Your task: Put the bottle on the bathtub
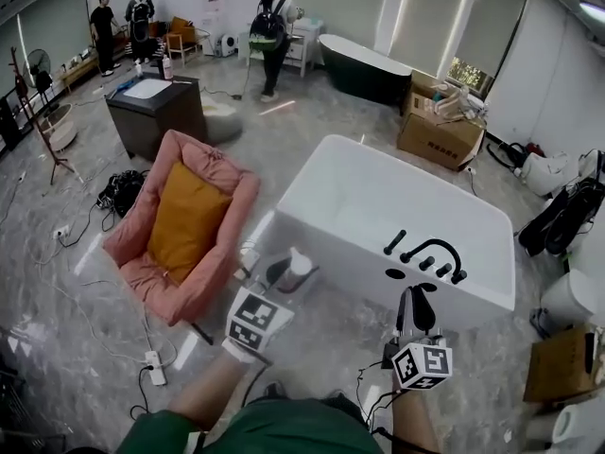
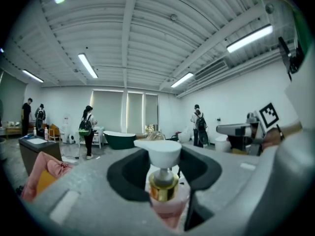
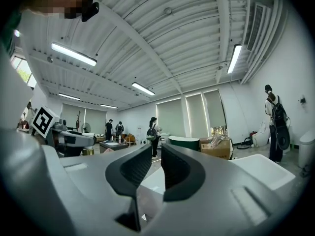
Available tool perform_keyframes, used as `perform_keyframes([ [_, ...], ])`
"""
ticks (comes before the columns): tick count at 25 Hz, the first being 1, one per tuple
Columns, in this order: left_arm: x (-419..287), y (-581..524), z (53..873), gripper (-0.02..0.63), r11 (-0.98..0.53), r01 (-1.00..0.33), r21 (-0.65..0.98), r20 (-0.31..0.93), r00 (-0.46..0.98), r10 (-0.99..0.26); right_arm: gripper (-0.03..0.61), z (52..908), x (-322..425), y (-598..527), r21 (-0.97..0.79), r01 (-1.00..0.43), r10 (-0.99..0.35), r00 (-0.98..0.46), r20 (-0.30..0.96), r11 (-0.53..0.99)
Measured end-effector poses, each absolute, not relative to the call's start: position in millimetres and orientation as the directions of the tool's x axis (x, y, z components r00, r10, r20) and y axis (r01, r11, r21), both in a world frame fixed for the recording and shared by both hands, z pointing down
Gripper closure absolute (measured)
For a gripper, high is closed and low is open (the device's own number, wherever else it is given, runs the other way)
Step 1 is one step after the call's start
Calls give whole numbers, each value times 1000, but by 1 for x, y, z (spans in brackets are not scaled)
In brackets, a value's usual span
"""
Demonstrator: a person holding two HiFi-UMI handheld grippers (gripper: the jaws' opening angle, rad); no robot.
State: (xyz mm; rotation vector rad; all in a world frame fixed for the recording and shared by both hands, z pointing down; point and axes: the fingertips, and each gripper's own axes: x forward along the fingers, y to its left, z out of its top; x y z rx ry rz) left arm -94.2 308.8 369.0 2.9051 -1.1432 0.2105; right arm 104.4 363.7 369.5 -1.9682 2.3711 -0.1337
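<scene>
We hold the bottle (image 1: pixel 297 265), clamped below its pump in our left gripper (image 1: pixel 280 274), just off the bathtub's (image 1: pixel 295 182) near corner, so next we judge it must rise over the rim and stand upright there, our right gripper (image 1: pixel 418 295) nearly closed, empty, beside the bathtub.
</scene>
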Motion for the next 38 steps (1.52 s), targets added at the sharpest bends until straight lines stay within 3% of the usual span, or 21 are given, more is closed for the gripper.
perform_keyframes([
  [10,-121,265,393,442,-717,-697,5,159,708,-688,518,398,93,335,-111,-979,-978,-183,97,172],
  [19,-114,194,400,442,-625,-780,-41,198,606,-770,518,411,95,235,-153,-935,-937,-336,91,320],
  [38,-48,85,378,442,-419,-907,-35,216,402,-890,518,411,189,84,-244,-852,-874,-485,33,463],
])
